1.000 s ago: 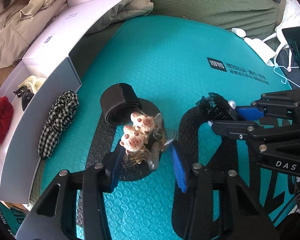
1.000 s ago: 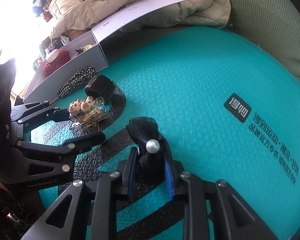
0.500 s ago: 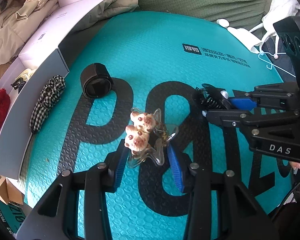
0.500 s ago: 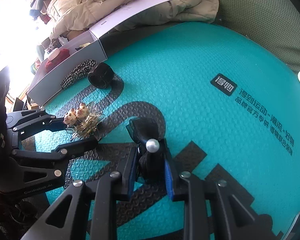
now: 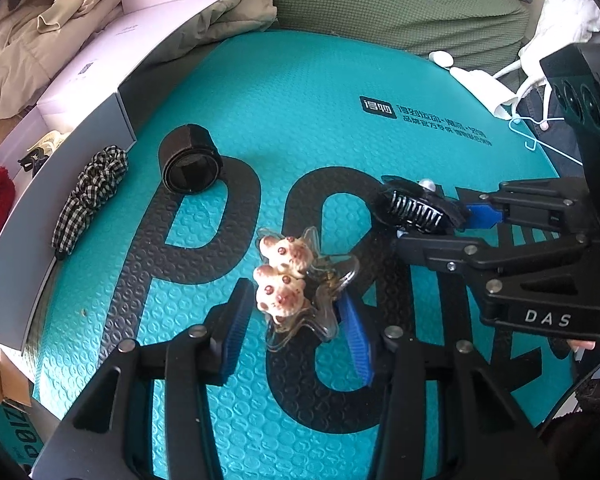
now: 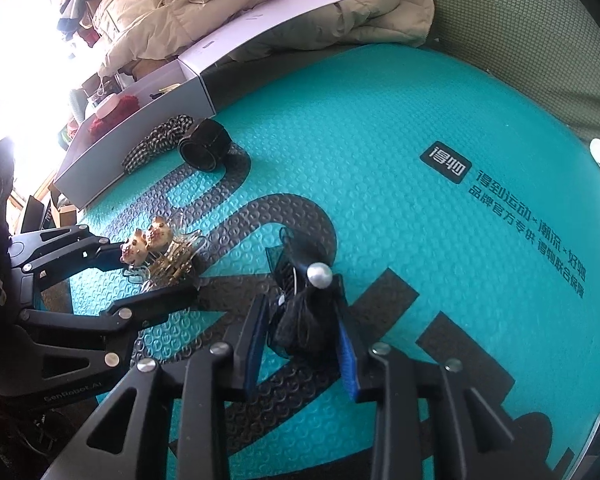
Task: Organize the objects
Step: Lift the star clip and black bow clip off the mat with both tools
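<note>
Setting: a lived-in home room. Rumpled beige jackets (image 6: 236, 12) lie heaped beside a green cushion (image 5: 380, 4). A teal exercise mat (image 5: 300, 120) covers the surface.

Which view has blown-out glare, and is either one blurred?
Right wrist view: window light at upper left is blown out to white and washes out the clutter near it; the teal mat stays well exposed. Left wrist view: even light, no glare. Both are sharp, with strong fisheye bending at the edges.

Teal mat (image 5: 300, 120) with black lettering underneath. Beige padded jacket (image 6: 260, 12) heaped at far edge, beside green cushion (image 5: 380, 8). White hanger (image 5: 512, 80) at right.
</note>
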Motion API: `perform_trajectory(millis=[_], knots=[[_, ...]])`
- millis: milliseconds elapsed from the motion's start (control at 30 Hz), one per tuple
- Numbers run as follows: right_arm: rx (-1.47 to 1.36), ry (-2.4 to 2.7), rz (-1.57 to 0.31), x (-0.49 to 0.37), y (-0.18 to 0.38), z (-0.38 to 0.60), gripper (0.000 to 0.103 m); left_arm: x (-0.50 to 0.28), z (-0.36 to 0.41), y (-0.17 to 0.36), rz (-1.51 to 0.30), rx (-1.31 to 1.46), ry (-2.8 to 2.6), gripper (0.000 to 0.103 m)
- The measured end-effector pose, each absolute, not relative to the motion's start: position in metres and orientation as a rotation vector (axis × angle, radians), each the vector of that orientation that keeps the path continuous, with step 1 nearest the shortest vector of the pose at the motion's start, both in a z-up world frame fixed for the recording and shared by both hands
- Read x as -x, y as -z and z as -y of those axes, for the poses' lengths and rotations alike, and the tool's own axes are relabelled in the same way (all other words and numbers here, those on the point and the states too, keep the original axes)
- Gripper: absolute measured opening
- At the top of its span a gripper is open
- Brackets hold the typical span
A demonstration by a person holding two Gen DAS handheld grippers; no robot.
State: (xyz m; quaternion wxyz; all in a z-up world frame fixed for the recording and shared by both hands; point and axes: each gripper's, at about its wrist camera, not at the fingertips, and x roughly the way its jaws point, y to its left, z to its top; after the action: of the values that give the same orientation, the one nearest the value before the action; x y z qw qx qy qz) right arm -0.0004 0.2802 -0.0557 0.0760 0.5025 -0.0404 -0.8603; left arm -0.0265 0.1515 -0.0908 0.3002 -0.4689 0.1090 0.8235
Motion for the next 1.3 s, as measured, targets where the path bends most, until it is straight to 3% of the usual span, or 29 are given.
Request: perform_trajectory(millis=[433, 567, 633, 667, 1300], knots=[[-1.498, 2.602, 0.203, 0.002, 0.055, -0.284, 0.038, 0.027, -0.156, 0.092, -0.339, 1.220, -2.204, 0.048], [-1.482, 2.619, 0.245, 0.003, 0.055, -0.288, 0.038, 0.027, -0.155, 0.091, -0.339, 1.225, -2.223, 0.039], [-1.476, 2.624, 0.244, 0.004, 0.056, -0.288, 0.034, 0.028, -0.153, 0.091, -0.315, 1.234, -2.221, 0.039], [-1.477, 2.628, 0.236, 0.004, 0.056, -0.287, 0.023, 0.028, -0.152, 0.090, -0.309, 1.239, -2.224, 0.039], [-1.372, 2.515, 0.112, 0.005, 0.034, -0.239, 0.023, 0.019, -0.098, 0.071, -0.154, 1.313, -2.343, 0.038]])
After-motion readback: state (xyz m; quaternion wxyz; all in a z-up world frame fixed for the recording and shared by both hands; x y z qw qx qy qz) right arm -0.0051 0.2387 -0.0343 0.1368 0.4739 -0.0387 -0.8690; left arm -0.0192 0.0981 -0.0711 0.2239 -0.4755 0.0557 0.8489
